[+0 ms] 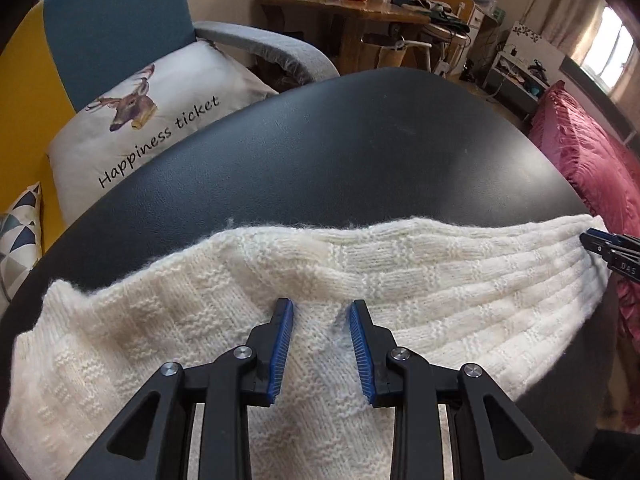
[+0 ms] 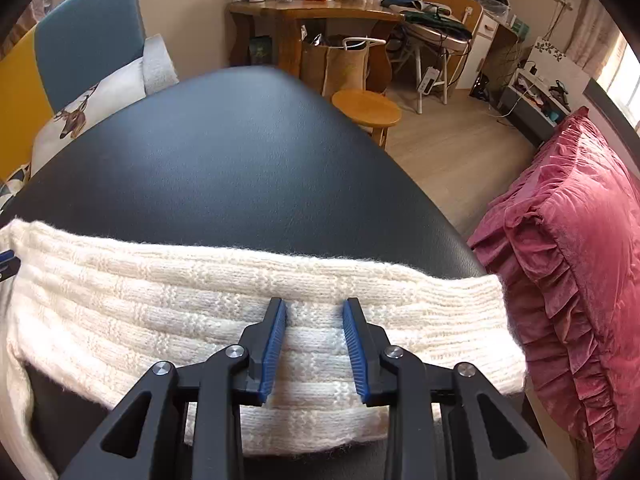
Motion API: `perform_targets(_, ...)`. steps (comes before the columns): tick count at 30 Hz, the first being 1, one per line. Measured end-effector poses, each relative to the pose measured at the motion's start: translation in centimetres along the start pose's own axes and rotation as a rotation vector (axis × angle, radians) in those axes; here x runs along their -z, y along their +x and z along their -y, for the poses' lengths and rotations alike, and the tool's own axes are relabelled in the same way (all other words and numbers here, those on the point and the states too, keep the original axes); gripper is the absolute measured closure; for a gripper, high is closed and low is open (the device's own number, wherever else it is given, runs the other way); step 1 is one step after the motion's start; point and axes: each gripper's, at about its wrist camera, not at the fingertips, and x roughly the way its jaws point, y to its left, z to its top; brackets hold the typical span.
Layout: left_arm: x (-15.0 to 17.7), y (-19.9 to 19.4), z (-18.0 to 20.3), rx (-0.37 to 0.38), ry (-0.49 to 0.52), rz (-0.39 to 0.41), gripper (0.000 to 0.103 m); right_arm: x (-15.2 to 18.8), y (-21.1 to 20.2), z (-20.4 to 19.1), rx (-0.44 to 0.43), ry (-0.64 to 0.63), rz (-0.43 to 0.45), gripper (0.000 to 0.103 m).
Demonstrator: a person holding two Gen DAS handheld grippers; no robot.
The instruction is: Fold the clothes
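Note:
A cream knitted sweater lies crumpled across the near part of a black table. My left gripper points down into its middle. The knit bunches up into a raised fold at the tips and fills the gap between the blue pads, which are shut on it. In the right wrist view a ribbed band of the sweater stretches across the table and its right end droops over the edge. My right gripper is shut on this band. Its tips also show as my right gripper at the sweater's right end.
A sofa with a deer-print cushion stands to the left of the table. A pink ruffled cushion lies close on the right. Beyond are a round wooden stool, a cluttered wooden desk and a chair.

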Motion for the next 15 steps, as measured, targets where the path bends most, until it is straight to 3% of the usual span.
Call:
perform_targets(6, 0.2, -2.6, -1.0, 0.098, -0.072, 0.053, 0.072, -0.7, -1.0, -0.5, 0.05, -0.013, -0.008, 0.074)
perform_targets(9, 1.6, -5.9, -3.2, 0.097, -0.094, 0.119, 0.072, -1.6, -4.5, -4.4, -0.043, -0.094, 0.12, 0.074)
perform_targets(12, 2.7, -7.9, -5.9, 0.053, -0.106, 0.152, 0.072, -2.7, -6.9, -10.5, -0.326, -0.171, 0.163, 0.074)
perform_targets(14, 2.9, -7.9, -7.6, 0.018, -0.109, 0.145, 0.072, -3.2, -7.4, -15.0, -0.513, -0.229, 0.131, 0.074)
perform_targets(15, 2.9, -7.8, -8.3, 0.005, -0.113, 0.14, 0.072, -3.3, -7.2, -17.1, -0.566, -0.253, 0.114, 0.074)
